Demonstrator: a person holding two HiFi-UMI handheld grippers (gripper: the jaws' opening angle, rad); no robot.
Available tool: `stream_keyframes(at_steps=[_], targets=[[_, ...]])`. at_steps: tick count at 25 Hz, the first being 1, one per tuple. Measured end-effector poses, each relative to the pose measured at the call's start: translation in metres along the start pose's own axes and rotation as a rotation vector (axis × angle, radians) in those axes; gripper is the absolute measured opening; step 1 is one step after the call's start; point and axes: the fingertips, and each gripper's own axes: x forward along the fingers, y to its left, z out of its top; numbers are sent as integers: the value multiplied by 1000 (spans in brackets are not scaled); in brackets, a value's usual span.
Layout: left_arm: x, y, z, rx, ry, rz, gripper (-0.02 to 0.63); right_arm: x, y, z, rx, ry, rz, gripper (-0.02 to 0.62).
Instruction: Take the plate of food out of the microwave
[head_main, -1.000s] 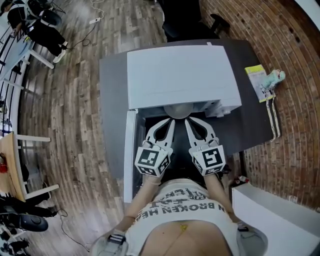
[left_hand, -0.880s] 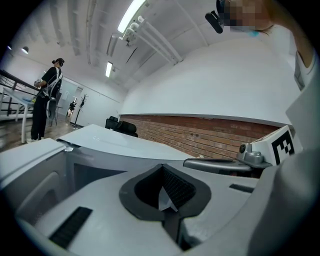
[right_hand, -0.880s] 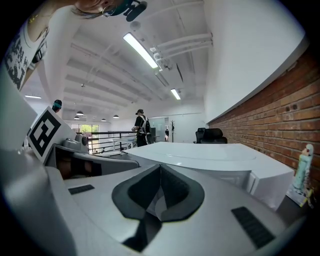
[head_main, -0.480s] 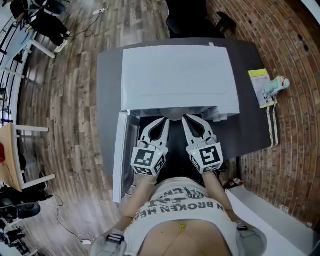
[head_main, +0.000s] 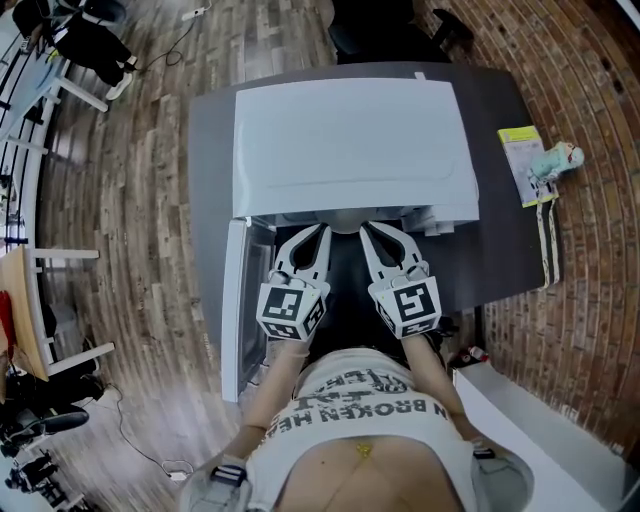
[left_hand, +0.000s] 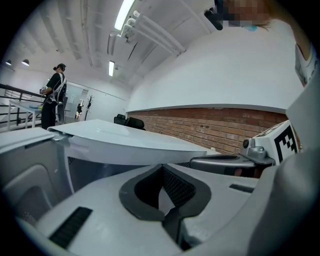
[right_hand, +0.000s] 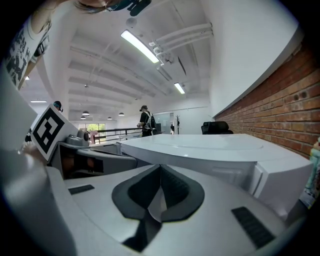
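Both hand-held grippers wait side by side at the mouth of the microwave (head_main: 350, 140). Our left hand-held gripper (head_main: 323, 231) and our right hand-held gripper (head_main: 364, 229) each have their jaws closed right down, tips together. In neither gripper view can we make out anything pinched between them. Just ahead of the tips and between them, a pale rounded edge shows under the microwave's front lip. We take it for the plate (head_main: 345, 226), mostly inside the cavity, with its food hidden from us. The door (head_main: 233, 310) stands swung open just outside our left hand-held gripper, and the dark worktop (head_main: 505, 250) lies below both.

The main risk, as we judge it, is the closed jaws. If we go forward like this, the tips can only nudge the rim, and the plate may slide deeper or ride up on one side. Once we open and bite the rim, the two holds must pull evenly; if one hand leads, the plate twists and the food may slip off. A shallow bite could let go as the plate leaves the cavity floor and drop it onto the worktop. The cavity roof above the tips and the door beside our left hand could also jar the lift.
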Motion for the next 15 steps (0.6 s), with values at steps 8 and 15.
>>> stream_keyframes(at_steps=[8,15], targets=[[6,9,-25,-25,41,24,6,10,-7,-25,9,49,-9,8],[16,13,-53,-41,95,21,6,16,-17,-59,33,118,-26,8]])
